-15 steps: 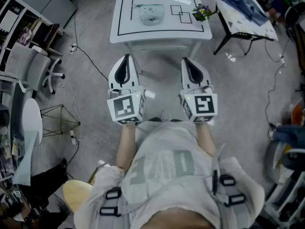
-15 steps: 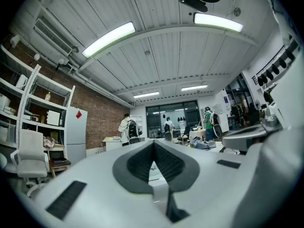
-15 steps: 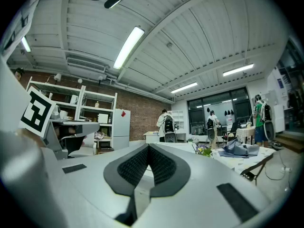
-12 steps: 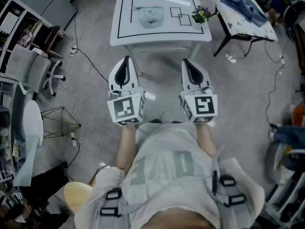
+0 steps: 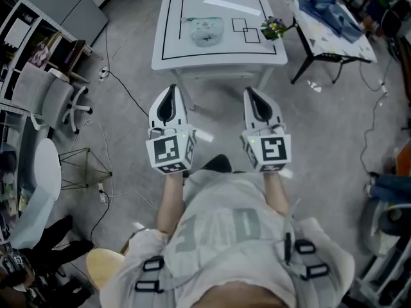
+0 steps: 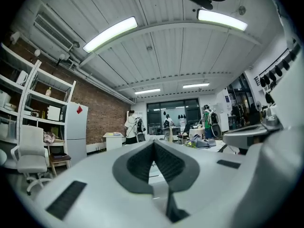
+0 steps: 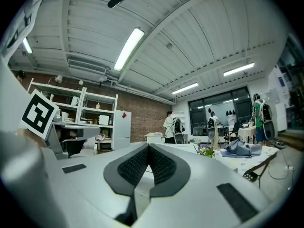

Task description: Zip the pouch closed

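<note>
Head view, centre of frame: your left gripper [image 5: 169, 94] and right gripper [image 5: 250, 94] sit side by side, level with each other. Both hang over bare grey floor [image 5: 212, 111] and point toward the top of the frame. Your forearms run back to your torso at the bottom edge.

Pouch [image 5: 207, 31]: clear, lying flat on the white worktop [image 5: 218, 61] at upper centre, inside the black taped outline. It is well apart from both grippers, and neither touches it. The zip is too small to read, so you cannot tell whether it is open or shut.

Other things noted:
- A small bunch of flowers [image 5: 273, 25] stands at the worktop's right edge, to the right of the pouch.
- A second table [image 5: 334, 27] with blue cloth on it sits in the upper right corner.
- An office chair [image 5: 51, 95] stands at the left edge.

Left gripper view: your fingers [image 6: 137, 164] are pressed together at the tips with nothing between them (only the V-shaped hollow behind the tips shows through). Beyond them, mid frame, people [image 6: 130, 126] stand across the room, with a brick wall [image 6: 107, 118] to their left.

Right gripper view: these fingers [image 7: 164, 167] also meet at the tips, and the gripper is empty. The left gripper's marker cube shows at the left edge of the frame.
</note>
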Available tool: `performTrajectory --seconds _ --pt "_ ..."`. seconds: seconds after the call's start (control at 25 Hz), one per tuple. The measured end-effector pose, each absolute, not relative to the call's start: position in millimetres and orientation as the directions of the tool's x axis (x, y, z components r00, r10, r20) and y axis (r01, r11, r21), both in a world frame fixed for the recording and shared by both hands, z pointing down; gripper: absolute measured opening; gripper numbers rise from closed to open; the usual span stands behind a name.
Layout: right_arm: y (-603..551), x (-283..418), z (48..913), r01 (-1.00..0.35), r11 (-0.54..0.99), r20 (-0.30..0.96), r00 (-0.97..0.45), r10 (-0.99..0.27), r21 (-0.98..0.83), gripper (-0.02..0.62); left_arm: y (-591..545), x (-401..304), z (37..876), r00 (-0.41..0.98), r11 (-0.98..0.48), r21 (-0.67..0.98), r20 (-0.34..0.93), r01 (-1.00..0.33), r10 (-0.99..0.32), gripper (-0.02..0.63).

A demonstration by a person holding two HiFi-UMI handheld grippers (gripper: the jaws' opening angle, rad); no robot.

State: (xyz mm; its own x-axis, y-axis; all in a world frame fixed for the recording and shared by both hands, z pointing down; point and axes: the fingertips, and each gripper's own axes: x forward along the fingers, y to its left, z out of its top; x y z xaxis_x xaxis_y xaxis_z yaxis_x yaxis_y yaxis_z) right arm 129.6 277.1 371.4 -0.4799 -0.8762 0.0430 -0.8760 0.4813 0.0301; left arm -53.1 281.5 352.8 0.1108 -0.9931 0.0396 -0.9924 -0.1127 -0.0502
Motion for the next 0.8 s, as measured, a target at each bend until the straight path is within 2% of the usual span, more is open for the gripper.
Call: performTrajectory --seconds 0.36,0.48,0.8 --pt "275 122 394 -0.854 0.520 0.120 -0.516 -0.848 0.008 0.008 270 -54 355 0.106 -0.107 -0.033 0.031 -0.994 -0.994 0.006" --pt "259 116 392 -0.856 0.516 0.113 -0.517 -0.849 -0.032 0.008 252 -55 356 0.115 -0.115 -0.031 0.016 -0.993 -0.993 0.006" --pt "179 105 385 -0.863 0.506 0.089 -0.502 -0.860 0.018 0.008 175 -67 346 0.136 -0.136 -0.017 -0.014 -0.991 -0.991 0.006"
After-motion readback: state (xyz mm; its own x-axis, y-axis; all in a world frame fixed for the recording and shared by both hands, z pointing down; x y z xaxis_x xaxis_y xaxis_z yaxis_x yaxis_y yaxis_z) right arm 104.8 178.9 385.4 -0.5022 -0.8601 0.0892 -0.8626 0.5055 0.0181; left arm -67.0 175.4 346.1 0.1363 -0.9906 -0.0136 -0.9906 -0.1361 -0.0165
